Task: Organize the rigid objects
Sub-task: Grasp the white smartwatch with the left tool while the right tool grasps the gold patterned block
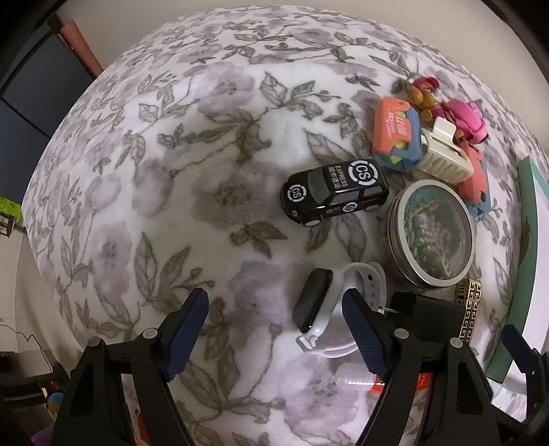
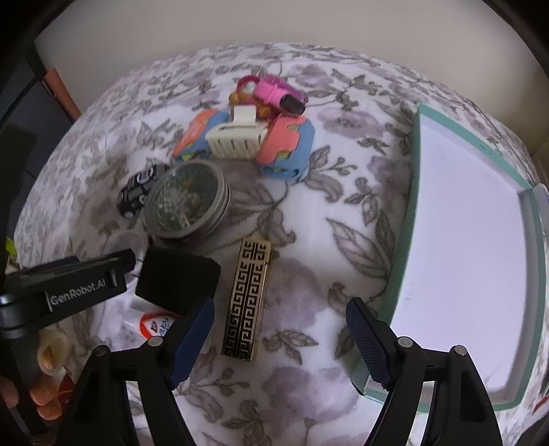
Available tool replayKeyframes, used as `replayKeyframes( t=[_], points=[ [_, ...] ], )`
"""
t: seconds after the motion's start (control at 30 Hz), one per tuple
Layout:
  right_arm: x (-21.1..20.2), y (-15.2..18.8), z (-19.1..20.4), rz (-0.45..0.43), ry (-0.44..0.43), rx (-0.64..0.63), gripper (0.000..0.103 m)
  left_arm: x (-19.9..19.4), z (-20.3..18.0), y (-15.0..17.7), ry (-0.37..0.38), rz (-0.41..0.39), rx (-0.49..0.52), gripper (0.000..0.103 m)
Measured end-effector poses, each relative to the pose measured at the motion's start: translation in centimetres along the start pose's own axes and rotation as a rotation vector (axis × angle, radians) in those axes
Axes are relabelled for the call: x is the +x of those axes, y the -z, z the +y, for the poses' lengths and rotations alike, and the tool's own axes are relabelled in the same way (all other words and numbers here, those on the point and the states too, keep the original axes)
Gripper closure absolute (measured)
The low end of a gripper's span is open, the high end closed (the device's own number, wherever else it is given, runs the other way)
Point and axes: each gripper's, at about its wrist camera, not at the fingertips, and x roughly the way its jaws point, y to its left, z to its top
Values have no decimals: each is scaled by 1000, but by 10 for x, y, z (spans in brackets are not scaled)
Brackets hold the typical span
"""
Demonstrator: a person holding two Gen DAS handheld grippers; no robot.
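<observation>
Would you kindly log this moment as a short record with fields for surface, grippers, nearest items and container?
surface: floral cloth
left gripper: open, over the smartwatch, not pressing it
right gripper: open, the gold-patterned lighter between its fingers, untouched
container: white tray with green rim, nothing visible in it
other items: black toy car, round tin, cream hair clip

A grey-and-white floral fleece cloth (image 1: 171, 178) covers the surface, a plain beige wall (image 2: 274, 24) behind; dark, possibly wooden, furniture (image 1: 31, 113) stands left.
</observation>
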Motion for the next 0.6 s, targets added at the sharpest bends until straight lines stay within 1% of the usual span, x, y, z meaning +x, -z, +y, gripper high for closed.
replayKeyframes(
  t=[0.07, 0.1, 0.17, 0.23, 0.27, 0.33, 0.4, 0.47, 0.53, 0.6],
  points=[
    [4, 1, 3, 8, 8, -14, 30, 3, -4, 1, -3, -1, 14, 23],
    [5, 2, 3, 12, 9, -17, 32, 5, -7, 1, -4, -1, 18, 25],
    [8, 2, 3, 18, -6, -16, 38, 9, -11, 0, -6, 3, 24, 28],
    [9, 2, 3, 19, -22, -15, 43, 15, -15, -1, 9, 7, 26, 38],
    [9, 2, 5, 18, -27, -19, 48, 15, -16, -1, 21, 7, 25, 40],
    [9, 2, 6, 16, -33, -23, 53, 16, -19, -1, 28, -1, 31, 47],
    [10, 2, 8, 14, -33, -20, 55, 18, -24, 0, 36, -5, 46, 53],
    [11, 2, 7, 8, -26, -15, 62, 18, -32, 0, 35, -11, 62, 56],
    [12, 1, 6, 3, -24, -6, 66, 17, -38, -1, 42, -13, 70, 62],
    [13, 0, 4, 0, -25, -5, 69, 18, -42, -1, 43, -16, 74, 63]
  ],
)
